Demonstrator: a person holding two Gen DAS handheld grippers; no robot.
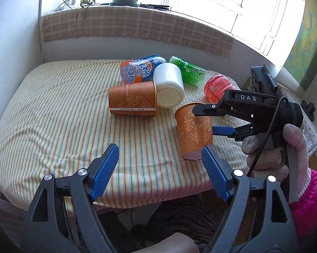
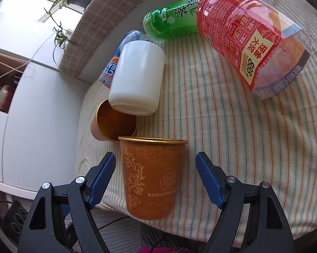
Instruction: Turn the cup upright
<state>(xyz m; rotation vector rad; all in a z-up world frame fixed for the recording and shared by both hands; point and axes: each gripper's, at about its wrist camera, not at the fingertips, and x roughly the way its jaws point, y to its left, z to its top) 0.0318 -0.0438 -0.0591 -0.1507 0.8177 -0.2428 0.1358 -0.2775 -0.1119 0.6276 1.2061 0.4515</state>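
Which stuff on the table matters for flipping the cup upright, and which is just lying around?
Job: near cup, between the open right gripper fingers; left gripper, open.
Lying about: second cup, white cup, green bottle, red bottle, blue bottle.

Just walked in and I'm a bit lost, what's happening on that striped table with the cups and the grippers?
A person holds a gripper in each hand over a striped table. The right gripper is open around an orange paper cup that stands upright near the table's edge, its fingers apart from the cup's sides. The left gripper is open and holds nothing. A second orange cup and a white cup lie on their sides, with three bottles lying behind them.
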